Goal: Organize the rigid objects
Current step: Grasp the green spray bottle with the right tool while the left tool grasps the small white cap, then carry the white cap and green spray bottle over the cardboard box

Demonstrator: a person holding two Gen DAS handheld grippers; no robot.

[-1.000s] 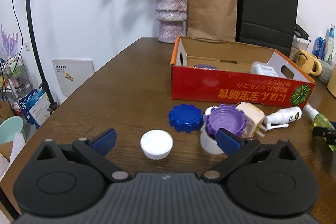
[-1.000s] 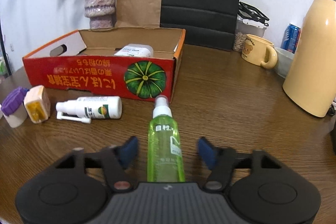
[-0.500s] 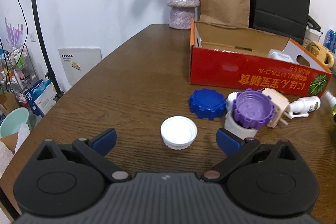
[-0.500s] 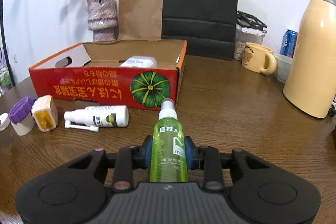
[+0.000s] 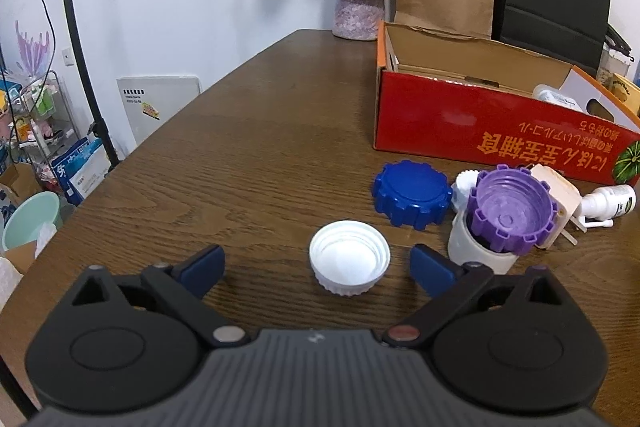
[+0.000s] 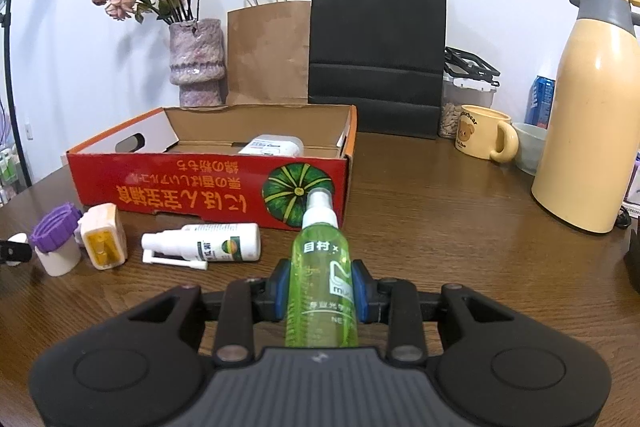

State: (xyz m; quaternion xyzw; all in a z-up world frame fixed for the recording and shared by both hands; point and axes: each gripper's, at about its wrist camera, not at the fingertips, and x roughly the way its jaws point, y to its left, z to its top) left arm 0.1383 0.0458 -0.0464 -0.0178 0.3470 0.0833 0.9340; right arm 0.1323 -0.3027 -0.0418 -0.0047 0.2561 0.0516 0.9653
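My right gripper is shut on a green spray bottle and holds it above the table, nozzle toward the red cardboard box. My left gripper is open, its blue pads on either side of a white lid that lies open side up on the table. A blue lid, a white jar with a purple lid, a beige block and a white spray bottle lie in front of the box. A white container lies inside the box.
A vase of dried flowers, a brown paper bag and a black paper bag stand behind the box. A yellow mug and a tall cream thermos stand at the right. The table's left edge drops to floor clutter.
My right gripper closed on the green spray bottle and lifted it. My left gripper moved forward and left so the white lid now sits between its open pads.
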